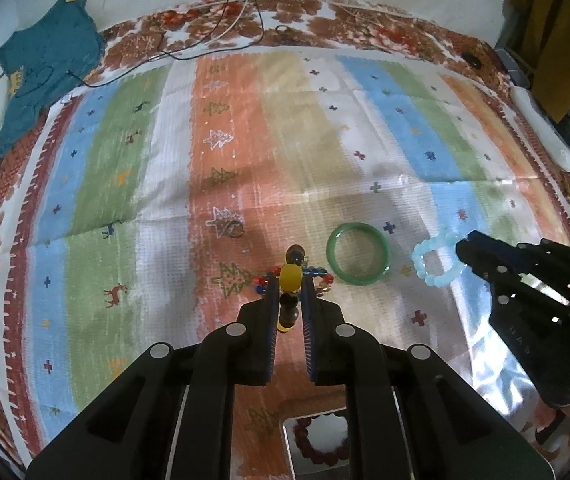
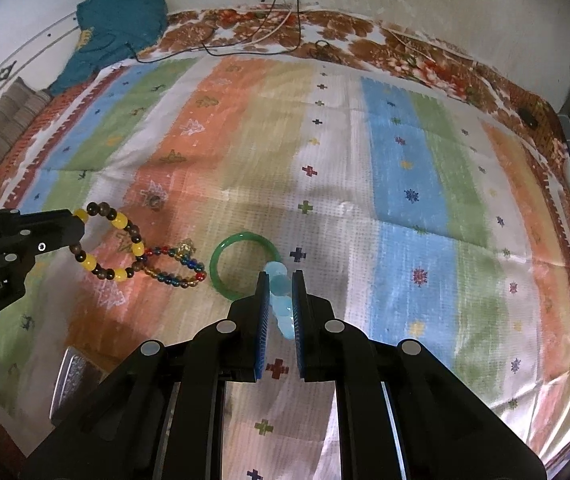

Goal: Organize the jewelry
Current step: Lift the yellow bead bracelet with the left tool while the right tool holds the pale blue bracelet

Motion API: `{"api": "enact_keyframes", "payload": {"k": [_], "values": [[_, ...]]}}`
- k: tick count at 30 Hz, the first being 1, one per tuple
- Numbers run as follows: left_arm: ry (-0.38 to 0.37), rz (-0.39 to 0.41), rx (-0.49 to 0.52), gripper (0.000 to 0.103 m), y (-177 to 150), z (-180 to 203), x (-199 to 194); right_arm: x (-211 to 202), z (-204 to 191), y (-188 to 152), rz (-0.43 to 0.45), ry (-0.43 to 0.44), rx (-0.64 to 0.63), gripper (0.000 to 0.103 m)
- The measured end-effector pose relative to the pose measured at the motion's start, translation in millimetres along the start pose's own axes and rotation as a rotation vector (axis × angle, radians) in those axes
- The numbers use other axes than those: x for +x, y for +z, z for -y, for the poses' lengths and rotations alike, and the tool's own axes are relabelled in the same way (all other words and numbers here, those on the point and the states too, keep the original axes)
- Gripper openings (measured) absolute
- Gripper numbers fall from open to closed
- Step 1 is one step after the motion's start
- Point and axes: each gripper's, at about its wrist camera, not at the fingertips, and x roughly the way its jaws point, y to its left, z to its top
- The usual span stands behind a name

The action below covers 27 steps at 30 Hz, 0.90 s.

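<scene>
Holding a yellow-and-brown bead bracelet (image 2: 105,242), the left tool (image 1: 290,280) has the tray (image 1: 317,446) directly below it, while the right tool (image 2: 279,280) grips the pale blue bracelet (image 1: 439,256).

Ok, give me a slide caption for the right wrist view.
Right gripper pinches a pale blue bead bracelet beside the green bangle; left gripper holds a yellow-and-brown one.

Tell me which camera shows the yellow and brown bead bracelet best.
The right wrist view. There the yellow and brown bead bracelet hangs as a full open loop from the left gripper, seen side-on. The left wrist view shows it edge-on, only a few beads between that gripper's fingers.
</scene>
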Motion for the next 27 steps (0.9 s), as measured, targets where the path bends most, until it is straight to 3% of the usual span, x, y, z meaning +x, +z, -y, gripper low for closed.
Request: {"api": "enact_keyframes", "payload": {"k": [27], "values": [[-0.057,0.112,0.092,0.011,-37.1,34.4,-60.3,-50.4,-12.4,-21.8,0.105,0.003,-0.030,0.012]]}}
